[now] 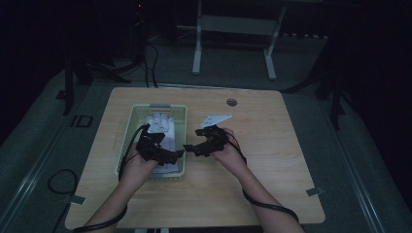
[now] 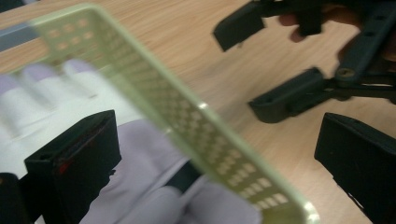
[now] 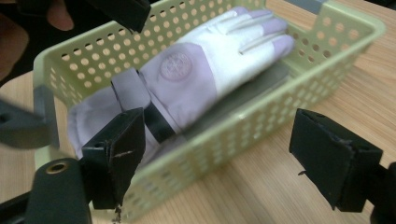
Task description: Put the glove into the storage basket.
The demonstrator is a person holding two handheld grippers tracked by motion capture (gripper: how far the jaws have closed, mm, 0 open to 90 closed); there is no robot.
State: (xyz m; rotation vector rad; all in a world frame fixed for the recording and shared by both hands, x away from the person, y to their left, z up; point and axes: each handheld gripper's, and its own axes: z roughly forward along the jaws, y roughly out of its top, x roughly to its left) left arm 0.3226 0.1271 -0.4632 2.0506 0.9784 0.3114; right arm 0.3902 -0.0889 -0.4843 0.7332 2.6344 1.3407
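Note:
A pale green perforated basket (image 1: 183,127) (image 2: 187,121) (image 3: 261,126) stands on the wooden table (image 1: 272,160), left of the middle. A white and lilac glove (image 1: 160,122) (image 2: 140,154) (image 3: 201,74) lies inside it, fingers pointing away from me, a dark strap across its cuff. My left gripper (image 1: 175,154) (image 2: 215,140) hangs open over the basket's near right wall, one jaw above the glove and one outside. My right gripper (image 1: 193,147) (image 3: 224,149) is open too, just right of the basket, jaws towards it and nothing between them. The two grippers' jaws nearly meet.
A round grommet hole (image 1: 231,102) sits near the table's far edge. Beyond the table a white metal frame (image 1: 233,29) stands on the dark floor, with cables (image 1: 150,63) trailing at the far left. Bare wood lies to the right of my right hand.

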